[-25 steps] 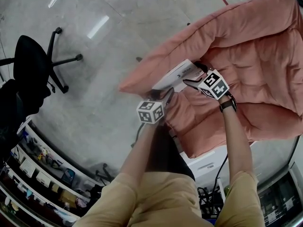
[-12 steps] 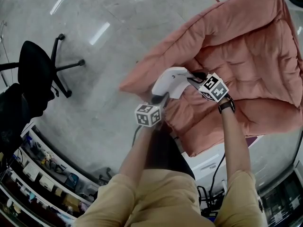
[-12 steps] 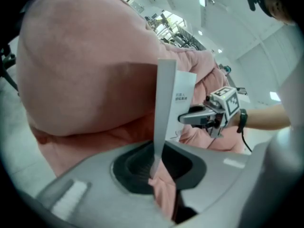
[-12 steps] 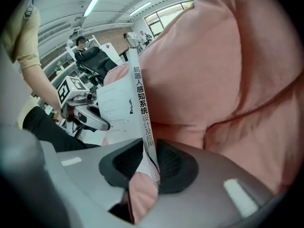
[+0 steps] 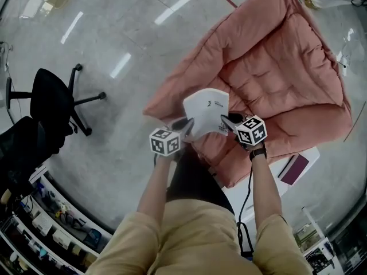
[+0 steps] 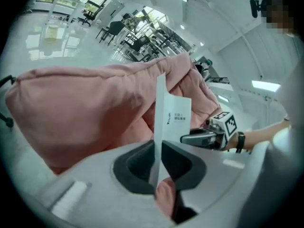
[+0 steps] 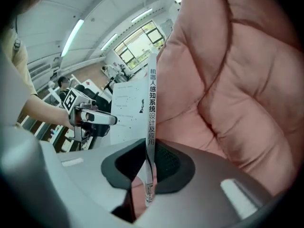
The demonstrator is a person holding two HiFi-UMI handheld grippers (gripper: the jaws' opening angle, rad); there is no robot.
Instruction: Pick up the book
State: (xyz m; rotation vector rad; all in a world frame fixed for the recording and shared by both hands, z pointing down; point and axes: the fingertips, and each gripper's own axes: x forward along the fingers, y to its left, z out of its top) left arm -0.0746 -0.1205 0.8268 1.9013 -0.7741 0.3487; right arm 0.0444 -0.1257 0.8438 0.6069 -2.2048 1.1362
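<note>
A thin white book [image 5: 206,112] hangs in the air in front of the pink cushioned seat [image 5: 275,67], held between both grippers. My left gripper [image 5: 186,126] pinches its lower left edge. In the left gripper view the cover [image 6: 173,118] stands edge-on between the pads of that gripper [image 6: 158,148], which press on it. My right gripper [image 5: 227,121] grips the lower right side. In the right gripper view its jaws [image 7: 149,158] are closing on the printed spine [image 7: 151,108], with both pads against it. Each gripper shows in the other's view, the right one [image 6: 199,137] and the left one [image 7: 97,119].
A black office chair [image 5: 51,96] stands on the grey floor at the left. A white low table [image 5: 269,179] with a purple item [image 5: 293,168] sits under the seat's near right corner. Shelves with small items line the lower left.
The book has come up off the pink seat and turned so its cover faces up. Both grippers closed on it and rose with it toward me.
</note>
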